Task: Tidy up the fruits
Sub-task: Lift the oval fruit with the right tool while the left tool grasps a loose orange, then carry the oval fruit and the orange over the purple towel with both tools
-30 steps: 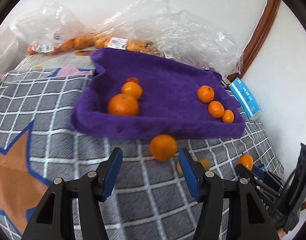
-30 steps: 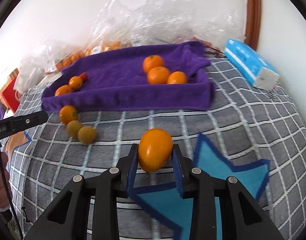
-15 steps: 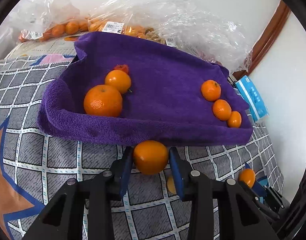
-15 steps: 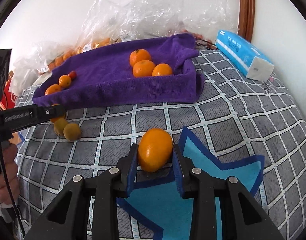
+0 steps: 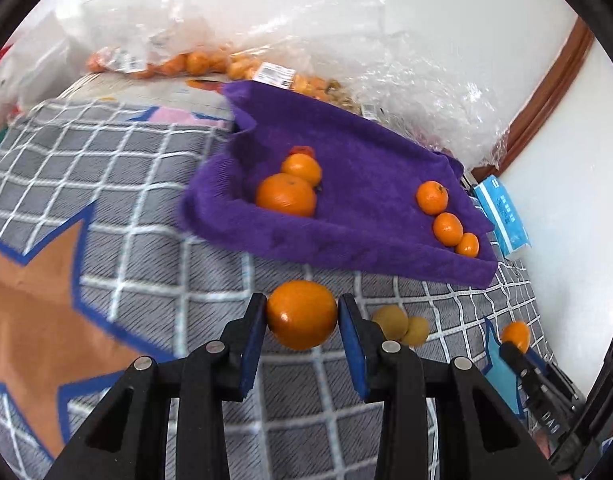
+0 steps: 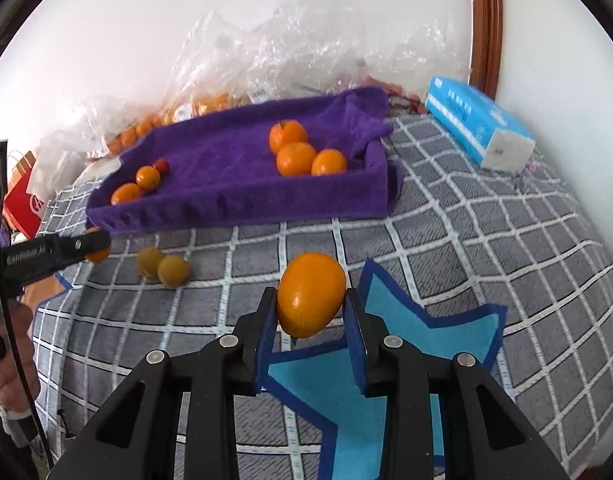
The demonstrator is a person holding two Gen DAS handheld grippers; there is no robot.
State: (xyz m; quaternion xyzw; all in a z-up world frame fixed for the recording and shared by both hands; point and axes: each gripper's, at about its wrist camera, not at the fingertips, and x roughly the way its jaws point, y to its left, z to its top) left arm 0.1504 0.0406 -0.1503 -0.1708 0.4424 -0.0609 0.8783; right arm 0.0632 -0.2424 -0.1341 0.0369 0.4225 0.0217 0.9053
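Note:
My left gripper is shut on a round orange and holds it above the checked cloth, in front of the purple towel-lined tray. My right gripper is shut on an oval orange fruit held above the blue star patch. The tray holds two oranges and a small red fruit at its left end and three oranges at its right end. Two yellow-green fruits lie on the cloth in front of the tray; they also show in the left wrist view.
Clear plastic bags of oranges lie behind the tray against the white wall. A blue tissue pack sits at the far right. A red bag stands at the left edge. The grey checked cloth covers the surface.
My left gripper closed on the round orange in front of the tray, lifted it and pulled back from the tray. My right gripper still holds the oval fruit, about in place.

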